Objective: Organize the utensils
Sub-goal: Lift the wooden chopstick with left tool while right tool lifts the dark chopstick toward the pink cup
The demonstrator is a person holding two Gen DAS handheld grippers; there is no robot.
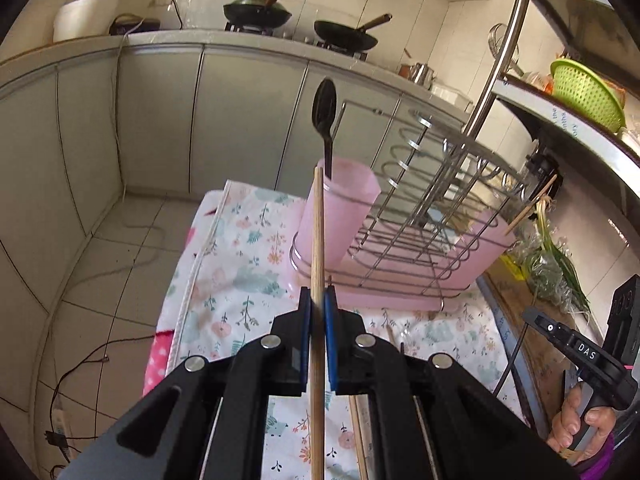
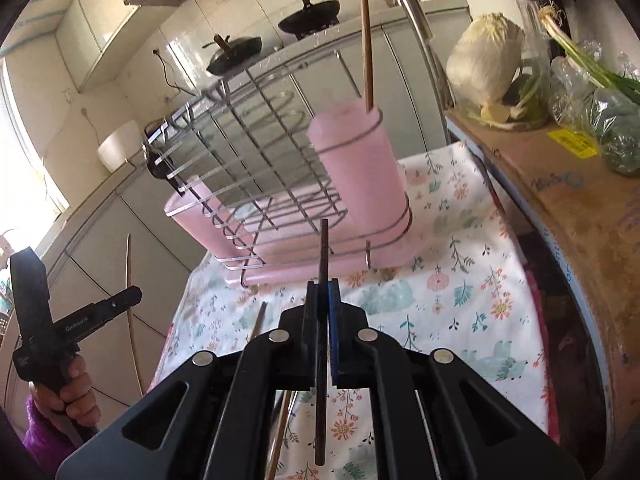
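Note:
My left gripper is shut on a light wooden chopstick that points up toward a pink utensil cup holding a black spoon. My right gripper is shut on a thin dark utensil handle, held above the cloth in front of another pink cup with a brown chopstick standing in it. Both cups sit at the ends of a wire dish rack on a pink tray. More chopsticks lie on the cloth below my right gripper.
A floral cloth covers the table. A cardboard box with cabbage and green onions stands to the right. Counter with two woks lies behind. A green colander sits on a shelf.

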